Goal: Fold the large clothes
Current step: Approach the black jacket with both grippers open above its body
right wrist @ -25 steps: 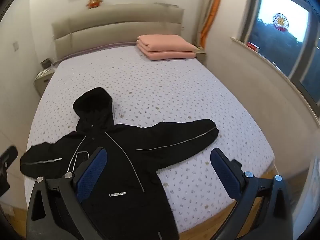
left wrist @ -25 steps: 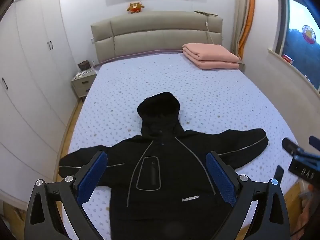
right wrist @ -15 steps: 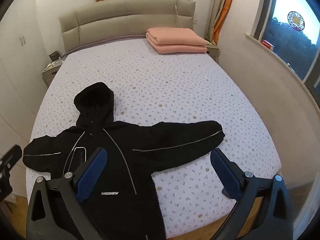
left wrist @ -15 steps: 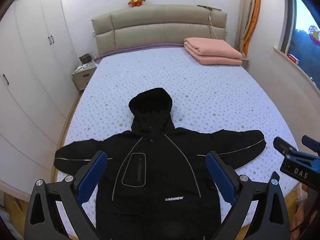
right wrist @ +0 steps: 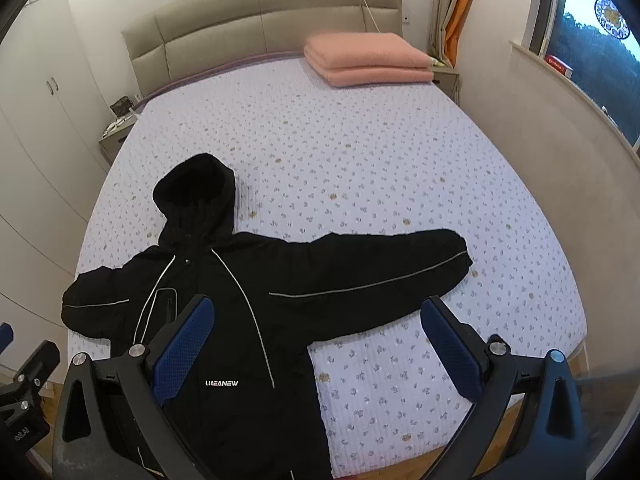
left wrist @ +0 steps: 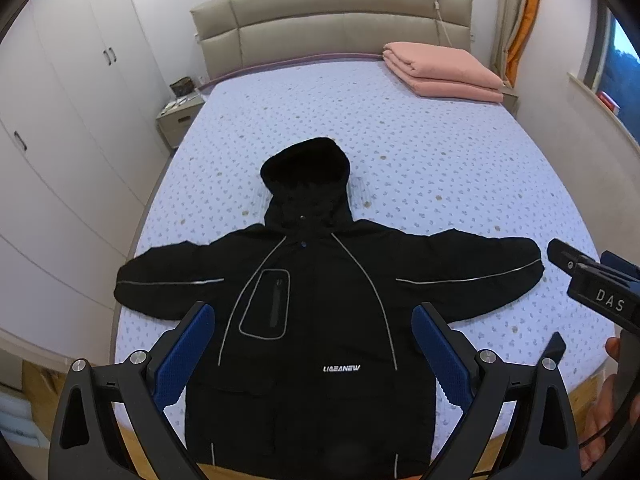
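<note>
Fingers [left wrist: 188,356] of both grippers stood wide and empty above the black padded hooded jacket [left wrist: 316,320], spread face-up with sleeves outstretched on the lilac dotted bed [left wrist: 440,168]. Soft, bulky and probably slippery, it seemed best pinched at a sleeve cuff [right wrist: 456,252].

Jacket [left wrist: 312,320] flat on the near end of the bed [left wrist: 420,152], front up, hood [left wrist: 306,176] toward the headboard [left wrist: 332,20], sleeves out to both sides. Folded blanket [left wrist: 444,72] on the far right corner of the bed. Nightstand [left wrist: 178,118] left of the bed, wardrobe [left wrist: 72,92] along the left wall. Window [right wrist: 592,40] on the right wall.
</note>
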